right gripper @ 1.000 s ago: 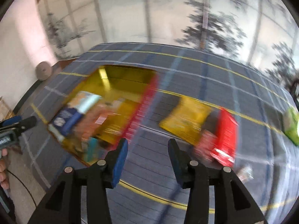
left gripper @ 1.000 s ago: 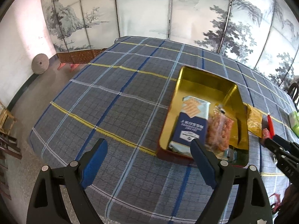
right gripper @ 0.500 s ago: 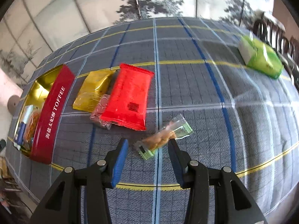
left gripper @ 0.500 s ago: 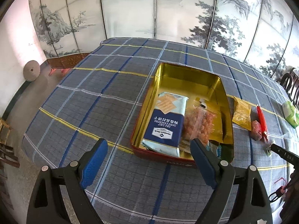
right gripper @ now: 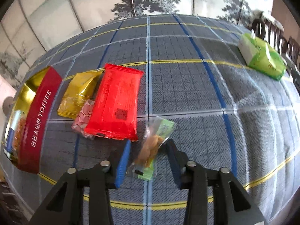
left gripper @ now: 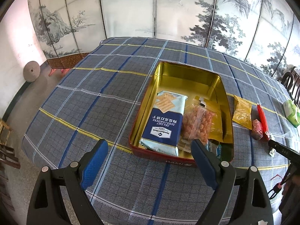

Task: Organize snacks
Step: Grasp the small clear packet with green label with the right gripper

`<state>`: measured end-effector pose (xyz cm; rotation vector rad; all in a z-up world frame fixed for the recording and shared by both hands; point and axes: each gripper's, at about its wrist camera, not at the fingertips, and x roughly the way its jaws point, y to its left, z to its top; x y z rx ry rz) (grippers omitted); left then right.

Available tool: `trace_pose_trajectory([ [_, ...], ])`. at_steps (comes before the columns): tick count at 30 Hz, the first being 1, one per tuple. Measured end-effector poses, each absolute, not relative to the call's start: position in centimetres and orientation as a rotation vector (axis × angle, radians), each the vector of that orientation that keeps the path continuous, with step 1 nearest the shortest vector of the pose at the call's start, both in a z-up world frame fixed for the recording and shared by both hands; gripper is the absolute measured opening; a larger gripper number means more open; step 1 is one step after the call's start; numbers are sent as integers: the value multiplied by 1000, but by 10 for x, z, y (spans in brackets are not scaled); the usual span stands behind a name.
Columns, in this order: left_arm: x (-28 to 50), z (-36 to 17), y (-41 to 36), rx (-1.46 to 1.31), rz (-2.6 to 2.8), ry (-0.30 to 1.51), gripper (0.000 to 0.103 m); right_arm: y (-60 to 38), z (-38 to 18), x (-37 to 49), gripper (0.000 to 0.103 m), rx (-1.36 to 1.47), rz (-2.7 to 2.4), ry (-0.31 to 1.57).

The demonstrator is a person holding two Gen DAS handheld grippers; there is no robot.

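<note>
1. Left wrist view: showed inside the red toffee tin [left gripper: 163, 160] on the counter [left gripper: 93, 97]. Held one blue cracker pack [left gripper: 165, 125], one clear bag of orange snacks [left gripper: 198, 123], one gold pouch beneath. Left hand-held gripper [left gripper: 148, 163] hovered spread wide, holding nothing.
2. Right wrist view: showed the tin's outer wall [right gripper: 38, 116], lettered TOFFEE. Beside it lay one gold packet [right gripper: 78, 95], one pink candy [right gripper: 83, 120], one red packet [right gripper: 116, 103]; farther off, one green tissue pack [right gripper: 262, 56].
3. Same view: right hand-held gripper [right gripper: 148, 163] stood open around one small green-and-clear snack packet [right gripper: 151, 150], blurred; contact could not be told.
</note>
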<state>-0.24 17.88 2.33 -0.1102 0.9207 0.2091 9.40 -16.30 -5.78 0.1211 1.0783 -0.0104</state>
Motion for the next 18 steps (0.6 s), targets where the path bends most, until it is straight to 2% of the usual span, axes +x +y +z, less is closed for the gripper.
trace_pose_trajectory([
  [2,-2,24,175,-105,205,917,88,-162,-58,94,29,98,-5,1068],
  [10,8,29,138,-60,139,916,88,-159,-62,86,22,0,39,1012],
  [18,24,26,79,11,13,924,88,-184,-63,91,22,-33,25,951],
])
